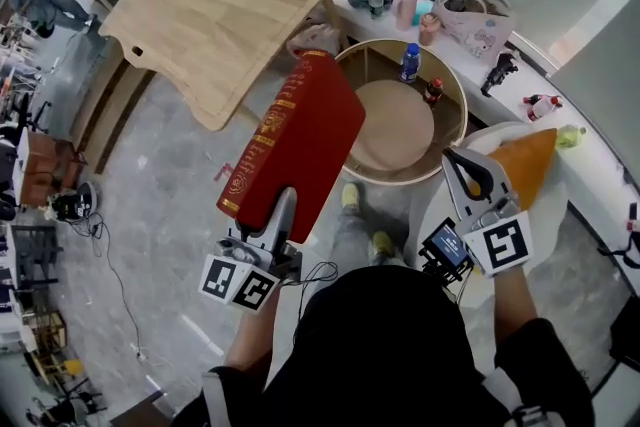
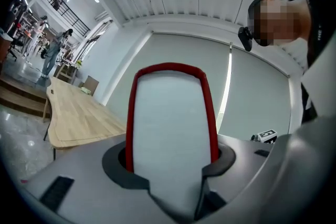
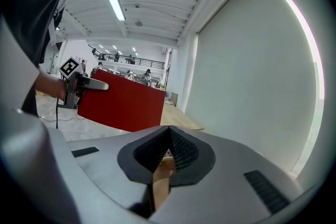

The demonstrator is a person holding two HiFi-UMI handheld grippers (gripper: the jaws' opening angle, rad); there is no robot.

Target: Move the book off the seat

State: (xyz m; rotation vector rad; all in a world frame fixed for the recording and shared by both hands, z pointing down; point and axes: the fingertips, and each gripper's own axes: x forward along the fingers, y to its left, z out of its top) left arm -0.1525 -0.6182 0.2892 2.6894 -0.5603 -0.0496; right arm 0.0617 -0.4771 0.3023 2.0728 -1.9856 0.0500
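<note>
A thick red hardback book (image 1: pixel 295 145) with gold print on its spine hangs tilted in the air over the floor, clear of any seat. My left gripper (image 1: pixel 283 205) is shut on its lower end. In the left gripper view the book's white page edge (image 2: pixel 168 128) fills the space between the jaws of that gripper (image 2: pixel 170 165). My right gripper (image 1: pixel 472 173) is at the right, over a white round seat (image 1: pixel 555 210) that carries an orange cushion (image 1: pixel 525 165). Its jaws meet at the tips (image 3: pixel 169 136) with nothing gripped. The right gripper view also shows the book (image 3: pixel 123 105).
A round wooden table (image 1: pixel 455 95) with a raised rim lies ahead, with a blue bottle (image 1: pixel 410 62) and a dark bottle (image 1: pixel 433 92) on it. A large wooden tabletop (image 1: pixel 220 5) stands at the upper left. A white ledge (image 1: pixel 590 150) with bags and bottles runs along the right. The person's shoes (image 1: pixel 350 198) are below.
</note>
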